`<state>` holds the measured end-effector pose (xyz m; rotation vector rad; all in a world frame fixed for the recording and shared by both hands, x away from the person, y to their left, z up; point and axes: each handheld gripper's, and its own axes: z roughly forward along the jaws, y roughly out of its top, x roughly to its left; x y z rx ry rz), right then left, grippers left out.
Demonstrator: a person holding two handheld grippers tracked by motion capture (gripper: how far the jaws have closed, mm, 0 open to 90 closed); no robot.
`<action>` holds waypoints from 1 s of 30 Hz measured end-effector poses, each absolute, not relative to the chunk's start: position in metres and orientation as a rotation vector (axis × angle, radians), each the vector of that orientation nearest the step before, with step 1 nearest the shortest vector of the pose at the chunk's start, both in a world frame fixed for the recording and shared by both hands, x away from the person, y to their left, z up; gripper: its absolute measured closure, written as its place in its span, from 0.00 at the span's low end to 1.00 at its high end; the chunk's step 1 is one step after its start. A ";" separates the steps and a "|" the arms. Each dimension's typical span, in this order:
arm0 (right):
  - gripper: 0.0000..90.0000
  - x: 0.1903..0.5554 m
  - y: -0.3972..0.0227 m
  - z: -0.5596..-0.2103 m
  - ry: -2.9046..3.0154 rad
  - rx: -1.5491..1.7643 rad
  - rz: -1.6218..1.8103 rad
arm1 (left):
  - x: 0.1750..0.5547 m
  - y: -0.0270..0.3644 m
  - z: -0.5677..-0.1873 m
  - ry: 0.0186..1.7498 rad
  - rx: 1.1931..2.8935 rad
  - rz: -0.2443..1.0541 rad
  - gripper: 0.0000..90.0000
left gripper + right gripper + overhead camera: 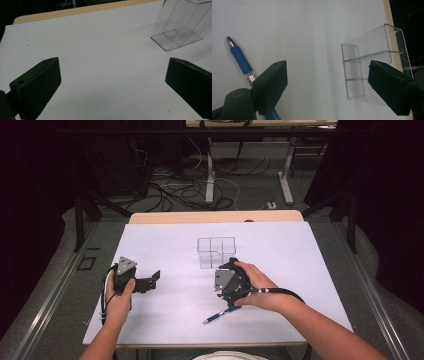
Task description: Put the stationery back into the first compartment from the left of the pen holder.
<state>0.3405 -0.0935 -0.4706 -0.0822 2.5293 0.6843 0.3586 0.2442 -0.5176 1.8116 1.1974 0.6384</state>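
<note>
On the white desk (310, 270) a blue pen (218, 315) lies near the front edge, a little right of the middle, slanting with its tip toward the front left corner. The right gripper (227, 282), held in the person's right hand (262, 290), sits just behind the pen and just in front of a clear plastic organizer (216, 252), which stands upright around the middle of the desk, closer to the back edge than the pen is. In the right gripper view the jaws stand well apart with nothing between them; the pen (240, 60) lies on the desk beside and partly under one jaw (not gripped, as far as can be seen), and the organizer (372, 67) with its inner dividers shows past the other jaw. The left gripper (150, 281) rests toward the front left part of the desk, held in the left hand (117, 302), well apart from the pen. In the left gripper view its jaws are wide apart over bare desk (100, 50), holding nothing, with the organizer (180, 25) off toward the far side.
</note>
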 end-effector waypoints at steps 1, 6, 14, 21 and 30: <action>0.21 0.339 -0.092 -0.472 2.529 -0.094 0.681 | 0.359 0.244 -0.518 1.197 1.811 0.640 0.00; 0.32 0.334 -0.086 -0.477 2.558 -0.191 0.635 | 0.359 0.246 -0.517 1.196 1.816 0.644 0.00; 0.40 0.328 -0.077 -0.483 2.611 -0.272 0.539 | 0.359 0.245 -0.518 1.202 1.808 0.637 0.00; 0.51 0.325 -0.072 -0.492 2.686 -0.280 0.515 | 0.359 0.246 -0.518 1.205 1.802 0.638 0.00; 0.67 0.324 -0.067 -0.500 2.778 -0.359 0.437 | 0.359 0.246 -0.518 1.203 1.797 0.637 0.00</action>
